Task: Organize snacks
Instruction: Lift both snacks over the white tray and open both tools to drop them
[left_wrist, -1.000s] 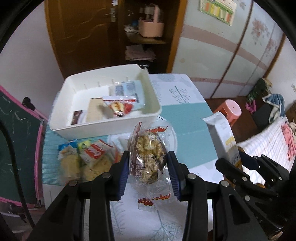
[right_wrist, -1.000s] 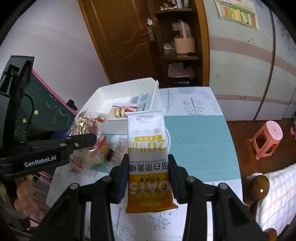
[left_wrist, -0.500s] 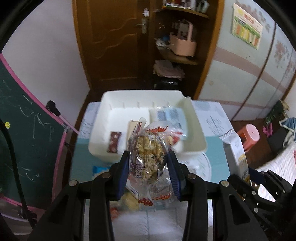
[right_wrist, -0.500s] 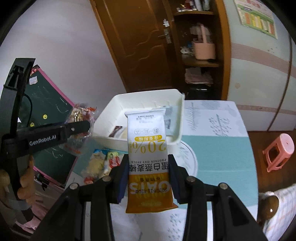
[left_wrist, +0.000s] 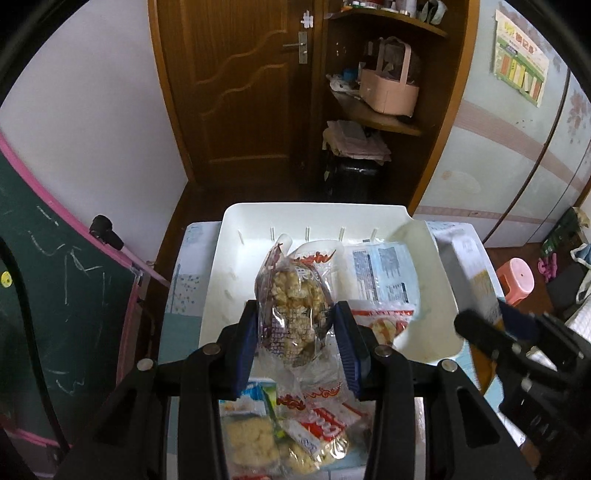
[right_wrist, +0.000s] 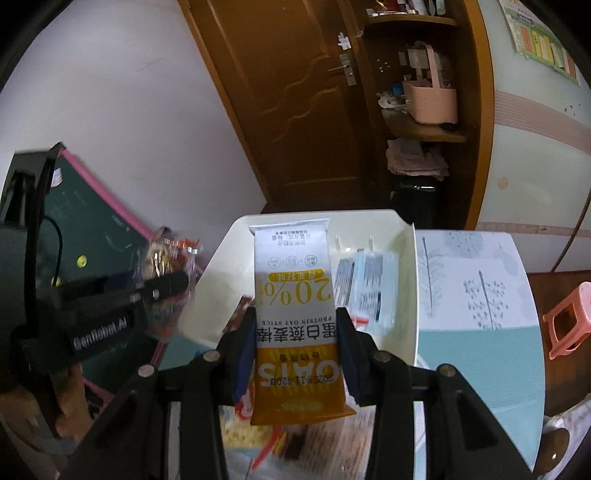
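Observation:
My left gripper (left_wrist: 295, 332) is shut on a clear bag of puffed rice cakes (left_wrist: 293, 314) and holds it over the near edge of the white bin (left_wrist: 229, 266). My right gripper (right_wrist: 295, 336) is shut on a white and orange oat bar pack (right_wrist: 293, 295), held upright in front of the same bin (right_wrist: 406, 295). The bin holds a blue-white packet (left_wrist: 384, 277) and a red-white snack pack (left_wrist: 384, 321). The left gripper with its bag (right_wrist: 162, 258) shows blurred at the left of the right wrist view.
Several loose snack packs (left_wrist: 280, 432) lie on the table in front of the bin. A green chalkboard with a pink frame (left_wrist: 55, 295) leans at the left. A pink stool (left_wrist: 517, 277) stands at the right. A wooden door (left_wrist: 236, 92) and shelf are behind.
Both grippers have moved forward toward the bin with their packs still held. The bin now lies closer and lower in both views.

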